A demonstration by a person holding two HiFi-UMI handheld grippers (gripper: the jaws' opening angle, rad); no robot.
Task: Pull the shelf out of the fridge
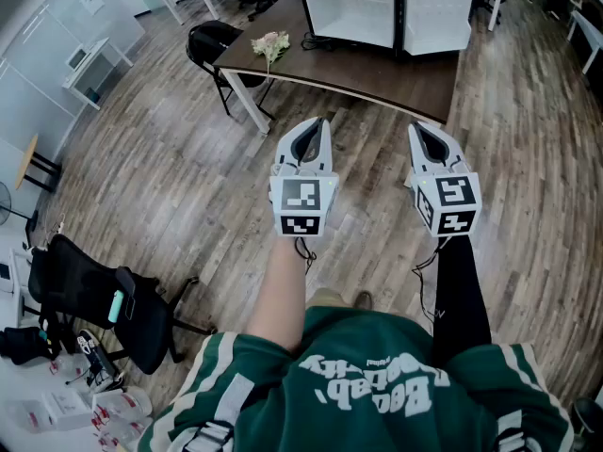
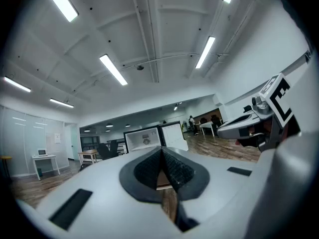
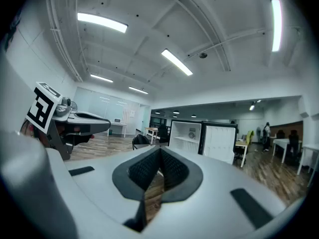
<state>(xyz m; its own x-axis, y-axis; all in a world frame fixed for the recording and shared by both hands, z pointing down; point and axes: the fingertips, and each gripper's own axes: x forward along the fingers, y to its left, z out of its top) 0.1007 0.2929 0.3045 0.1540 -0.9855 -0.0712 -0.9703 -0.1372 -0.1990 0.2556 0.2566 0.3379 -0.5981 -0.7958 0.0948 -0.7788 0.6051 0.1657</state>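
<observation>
Shelf inside open fridge; left gripper, right gripper jaws clenched on nothing

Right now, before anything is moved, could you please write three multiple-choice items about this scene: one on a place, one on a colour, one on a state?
1. Where does the small fridge stand?
A. on the floor
B. on the brown table
C. on a chair

2. What colour is the person's top?
A. green
B. red
C. yellow

3. How is the fridge door?
A. open
B. shut
C. lying on the floor

Answers:
1 B: the fridge's base rests on the tabletop.
2 A: the head view shows green cloth with white stripes.
3 A: the door is swung aside and the white inside shows.
</observation>
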